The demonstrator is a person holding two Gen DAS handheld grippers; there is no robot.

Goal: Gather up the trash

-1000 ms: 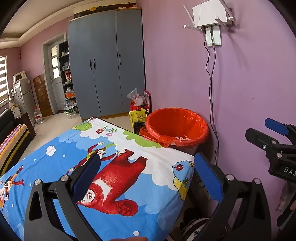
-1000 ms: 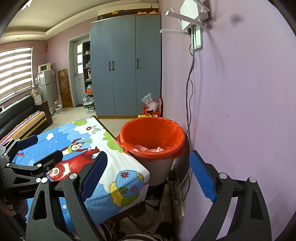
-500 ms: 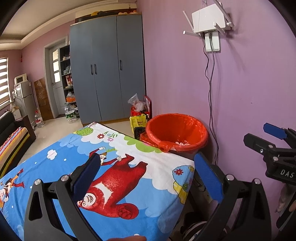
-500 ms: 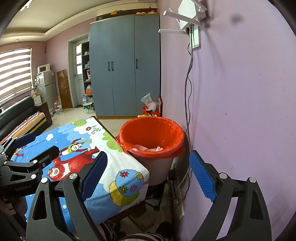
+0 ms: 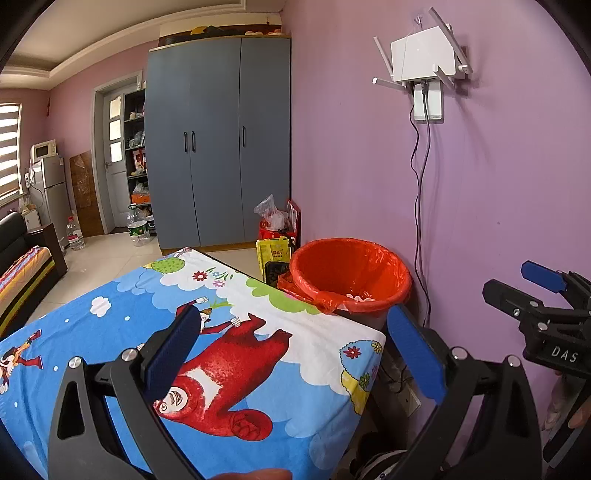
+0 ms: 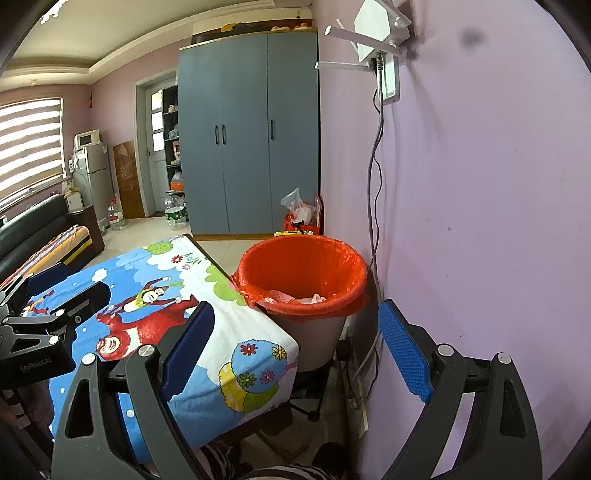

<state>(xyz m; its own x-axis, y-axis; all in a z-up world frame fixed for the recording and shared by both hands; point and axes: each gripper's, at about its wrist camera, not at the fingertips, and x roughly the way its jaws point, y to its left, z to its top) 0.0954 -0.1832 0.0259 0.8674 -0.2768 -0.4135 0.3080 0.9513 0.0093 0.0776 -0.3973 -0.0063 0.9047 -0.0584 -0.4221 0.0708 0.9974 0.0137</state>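
Beside one red-lined bin [image 6: 303, 280], two hand-held grippers, left [image 5: 295, 354] and right [image 6: 295, 354], both released, empty.

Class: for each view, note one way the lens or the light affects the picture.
Left wrist view: fisheye bends the wardrobe edges, dark corners frame the picture, and the left claw looms large. Right wrist view: the window blind is blown out bright, and the router near the rim looks stretched.
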